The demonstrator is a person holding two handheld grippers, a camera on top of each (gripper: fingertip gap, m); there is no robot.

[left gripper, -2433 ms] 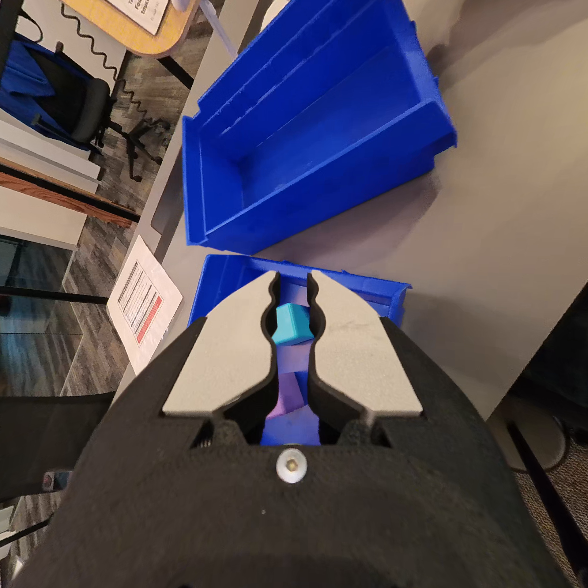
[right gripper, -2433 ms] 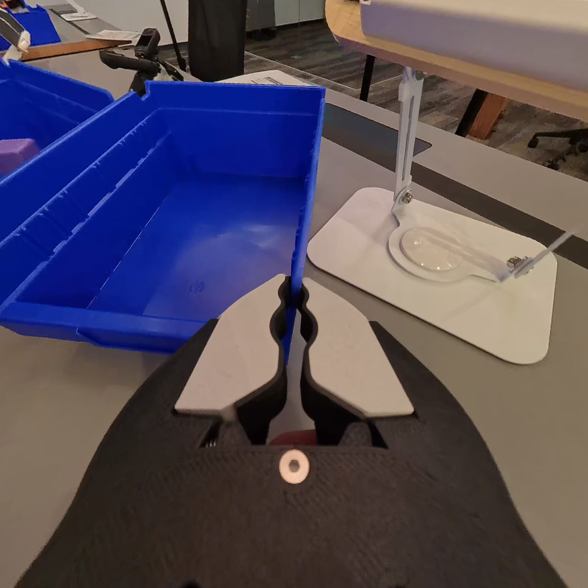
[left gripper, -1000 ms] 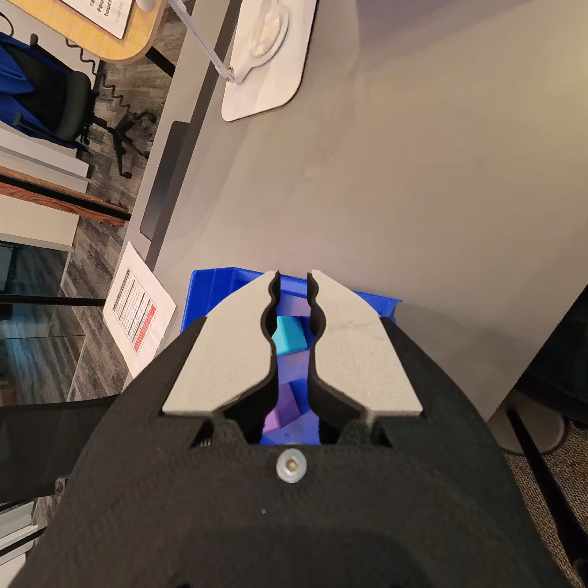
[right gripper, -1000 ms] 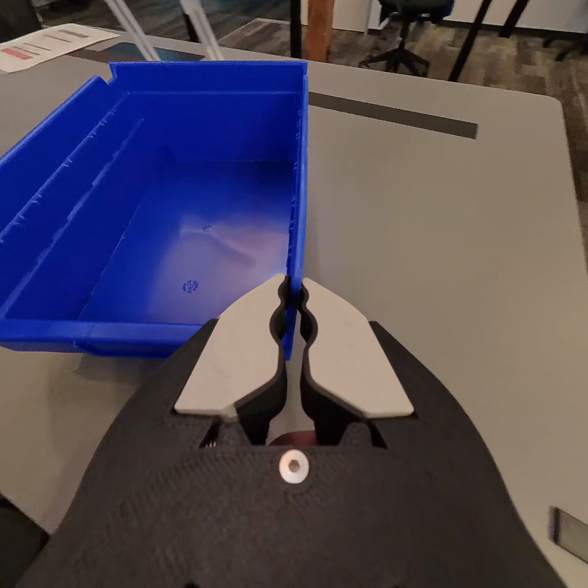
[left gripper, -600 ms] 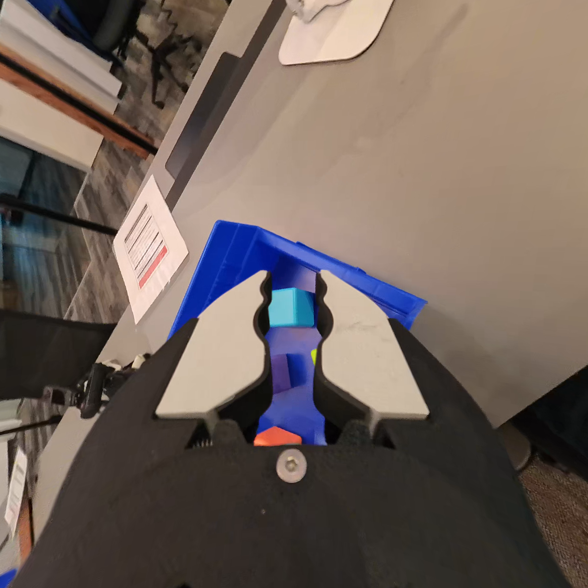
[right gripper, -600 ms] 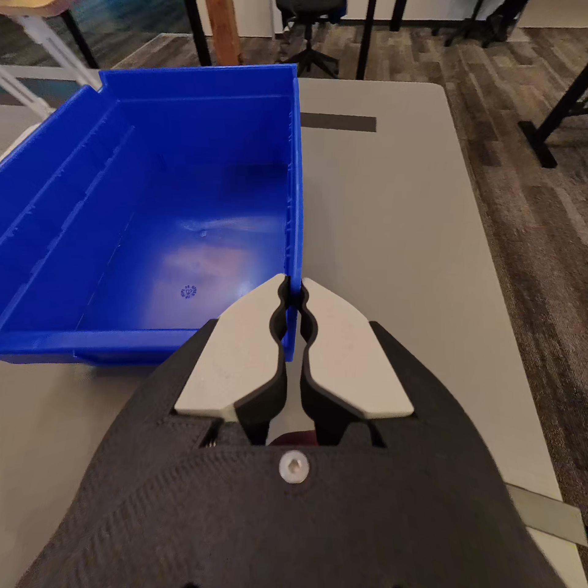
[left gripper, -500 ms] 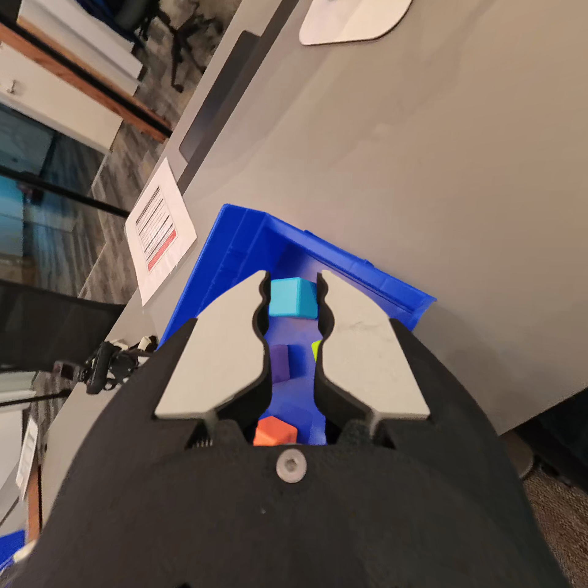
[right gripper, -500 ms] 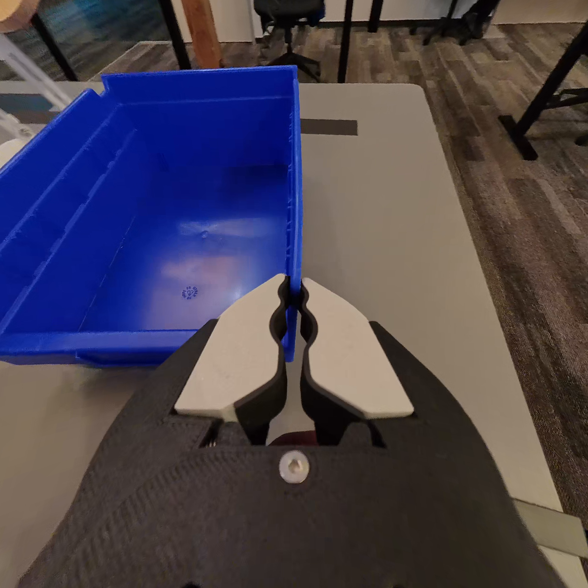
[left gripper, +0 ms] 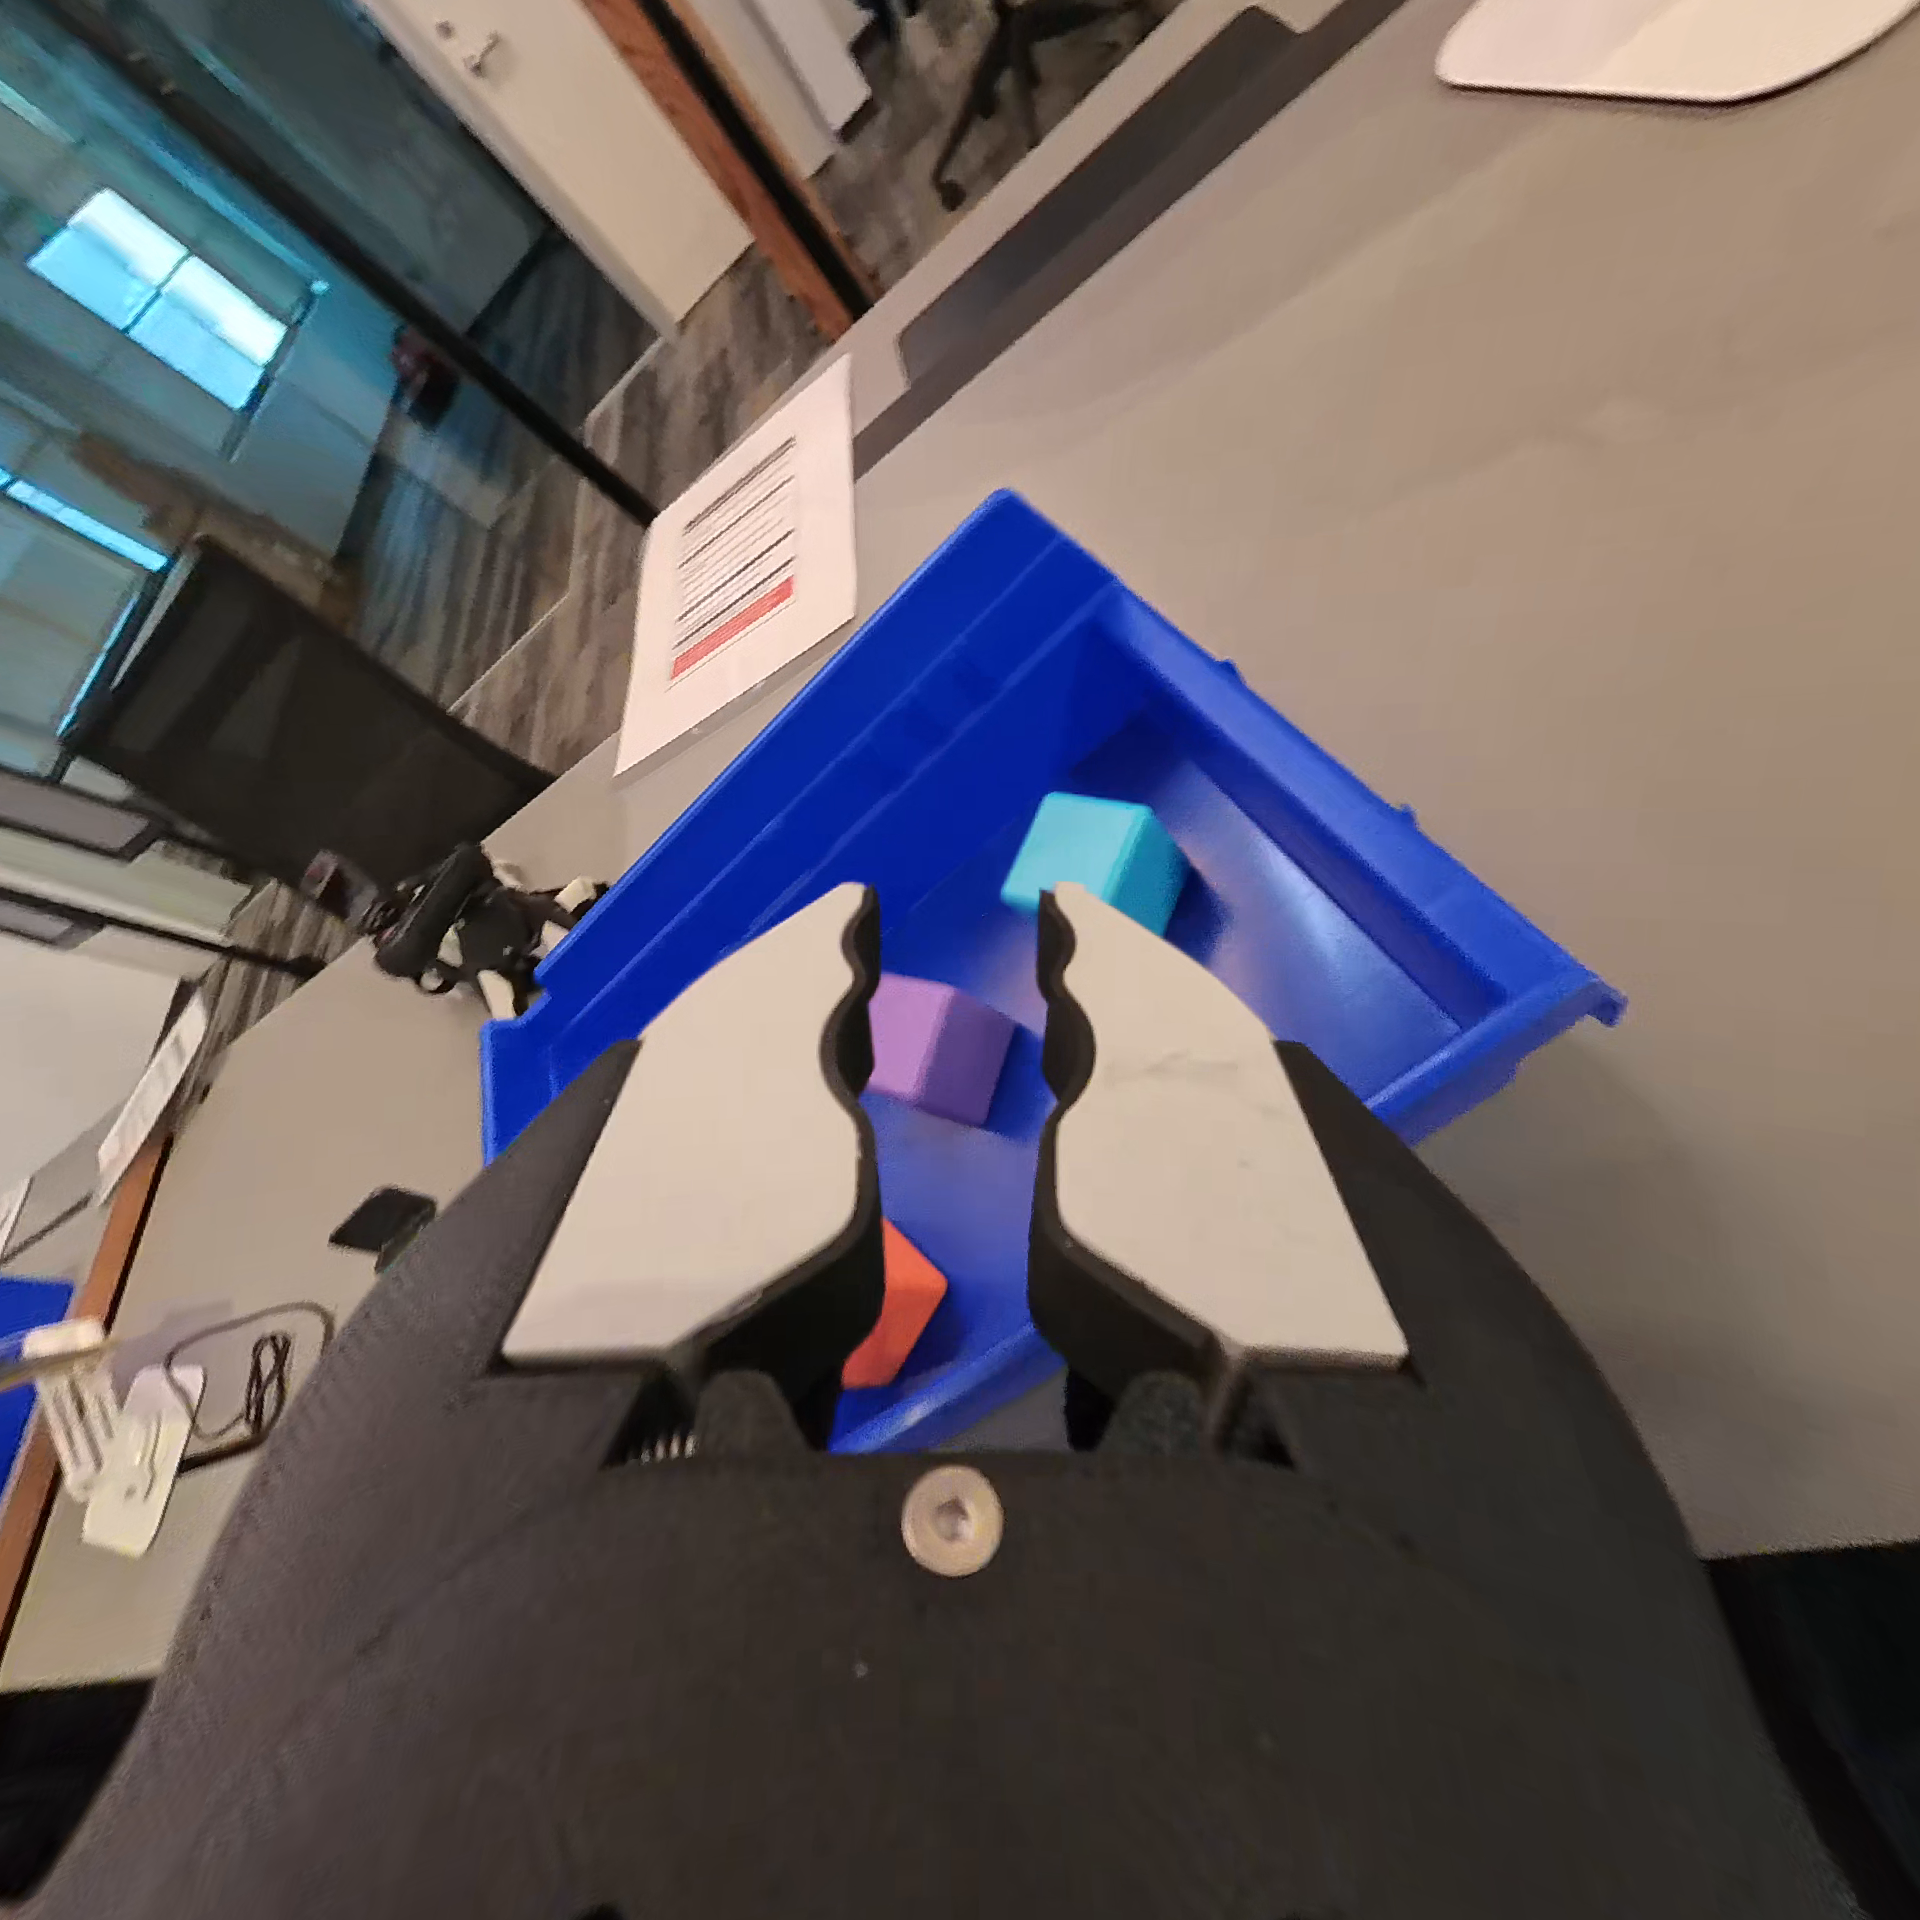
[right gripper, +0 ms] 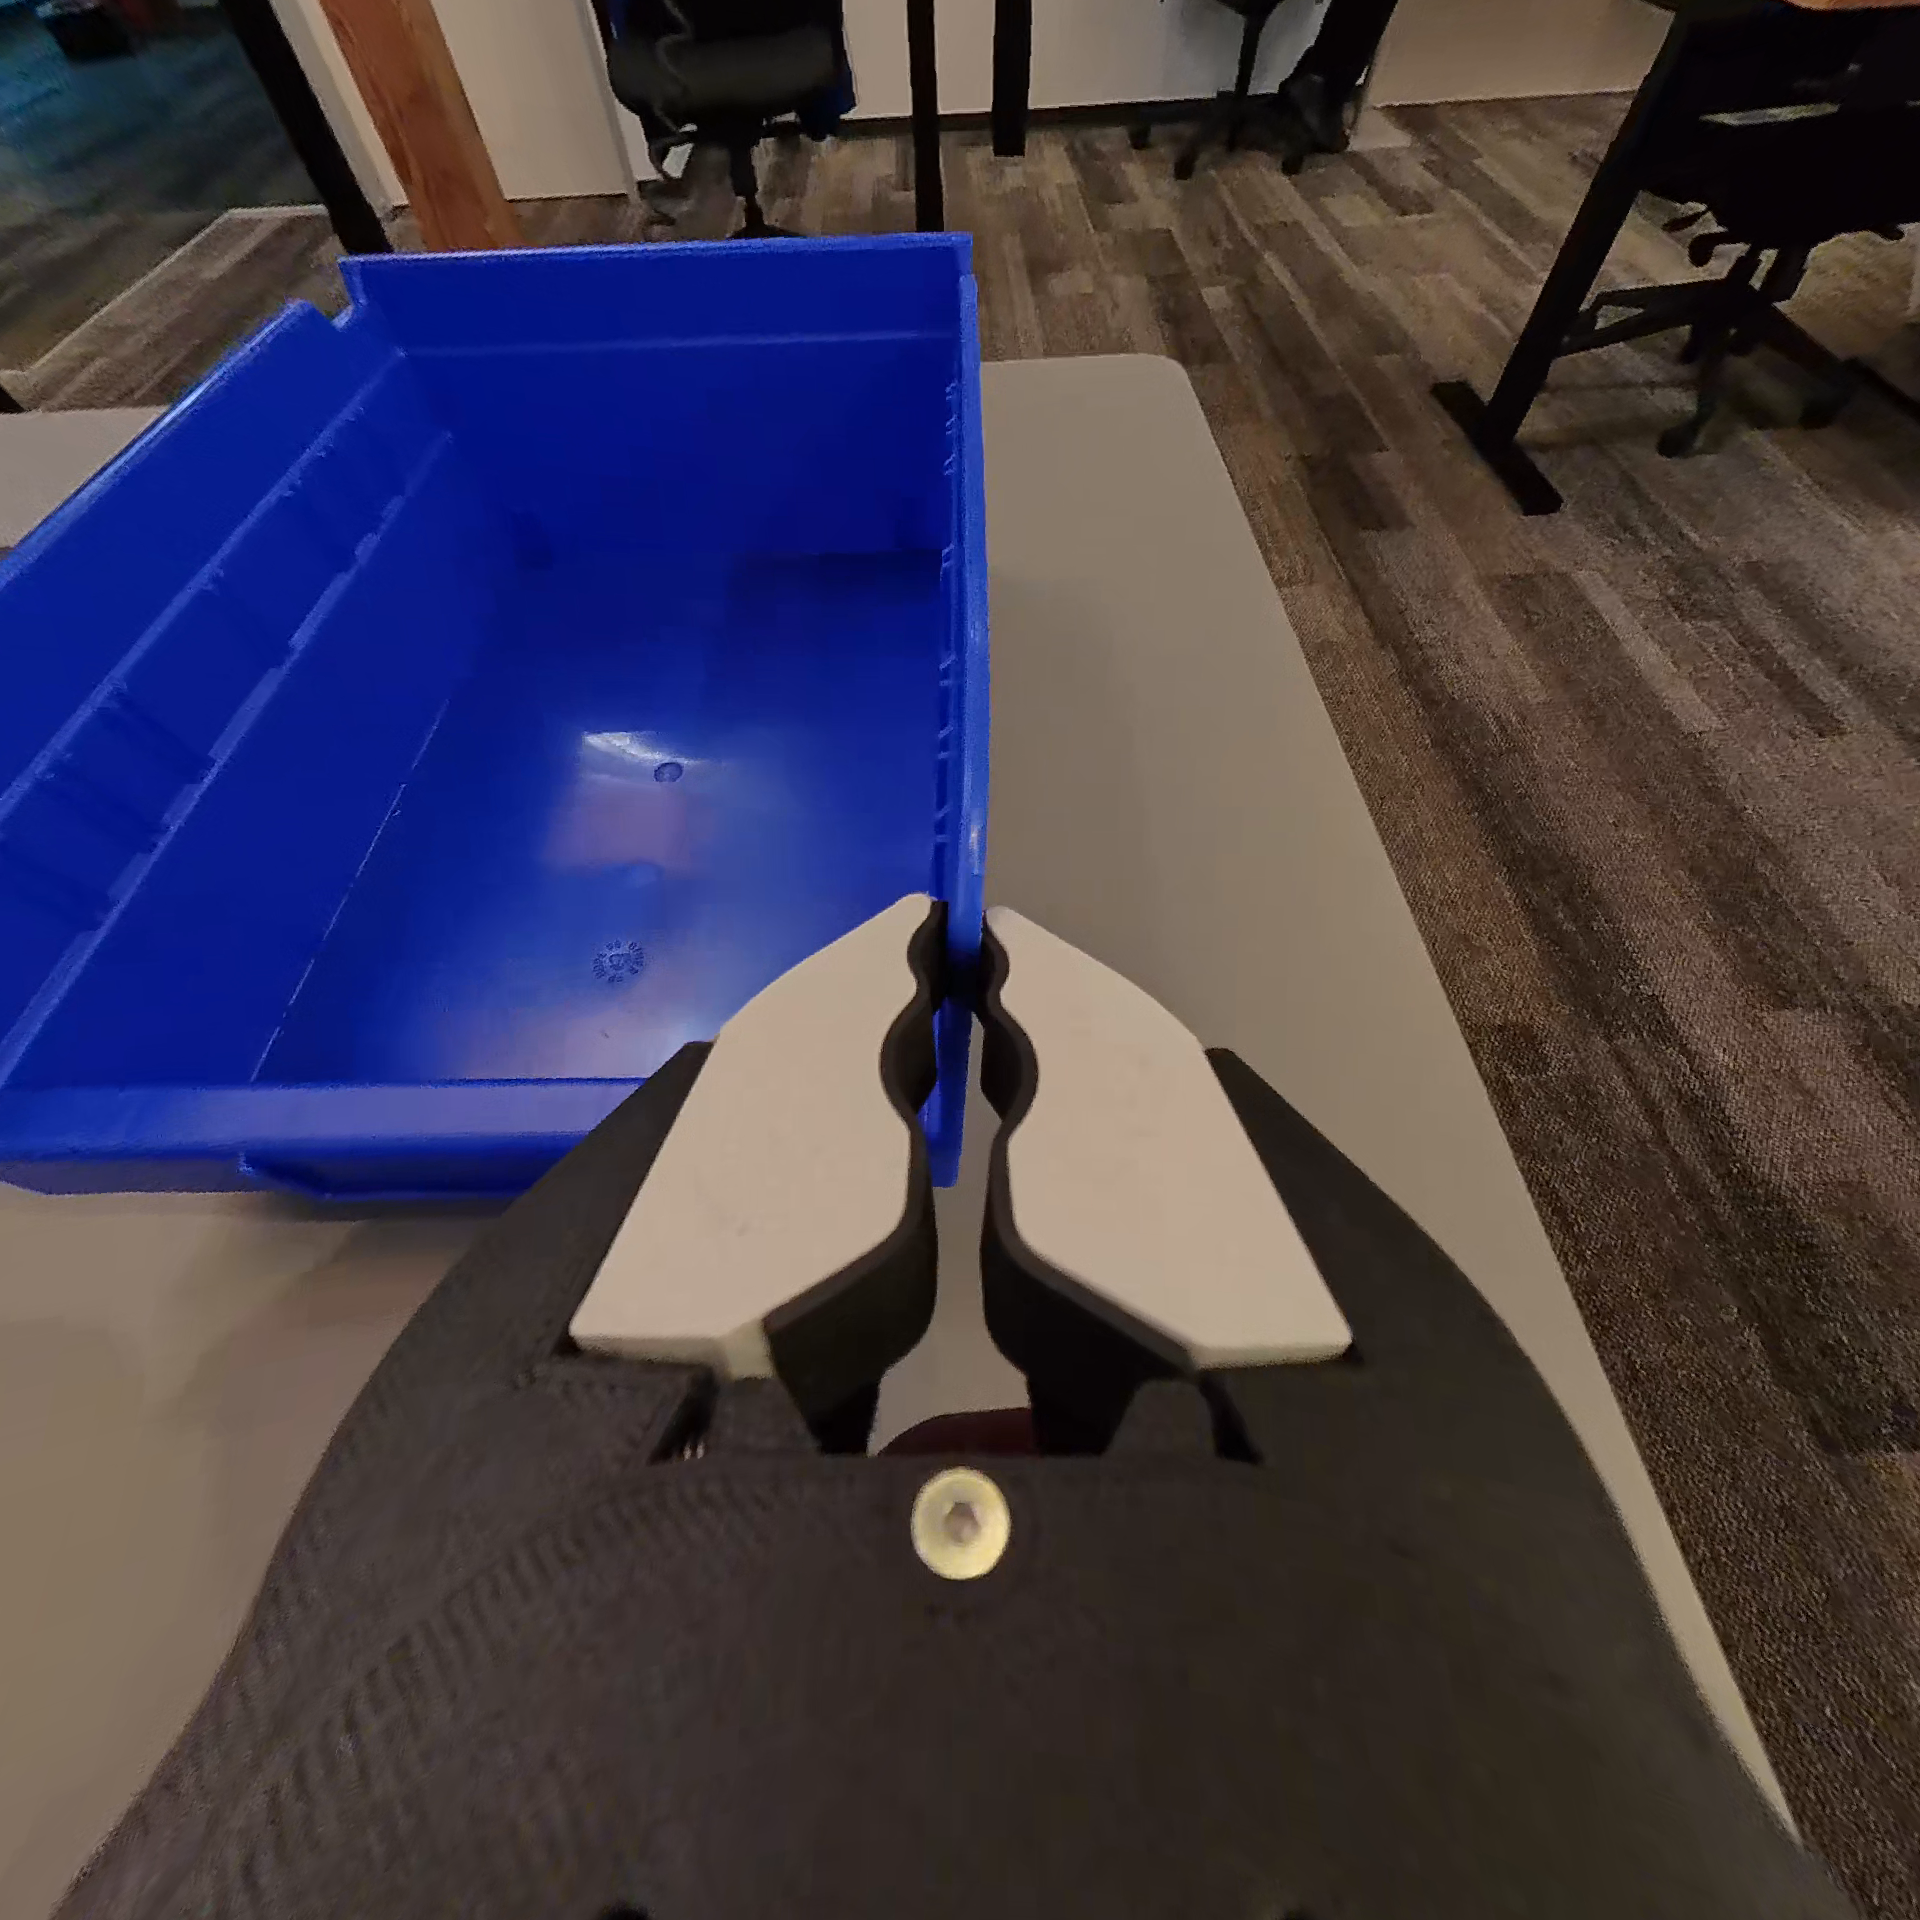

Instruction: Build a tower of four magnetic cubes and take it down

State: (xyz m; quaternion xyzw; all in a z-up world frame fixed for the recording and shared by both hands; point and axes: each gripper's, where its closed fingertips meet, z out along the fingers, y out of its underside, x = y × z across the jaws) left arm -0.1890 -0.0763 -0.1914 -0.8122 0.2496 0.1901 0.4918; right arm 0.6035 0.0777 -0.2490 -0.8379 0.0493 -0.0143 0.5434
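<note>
Orange cube half hidden behind spread left claw | right claw pinching blue bin wall

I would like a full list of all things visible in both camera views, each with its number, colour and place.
cubes: 3 visible, one light blue, one purple, one orange, all inside the bin in the left wrist view
bin with cubes: 1, blue, on the grey table, below the left gripper
empty bin: 1, blue, on the table in the right wrist view
table: 1, grey, under the bin with cubes
printed sheet: 1, white, on the table beyond the bin with cubes
white board: 1, far table corner
office chair: 1, black, on the floor behind the empty bin
left gripper: 1, black and grey, open over the cubes
right gripper: 1, black and grey, shut on the empty bin's side wall
</note>
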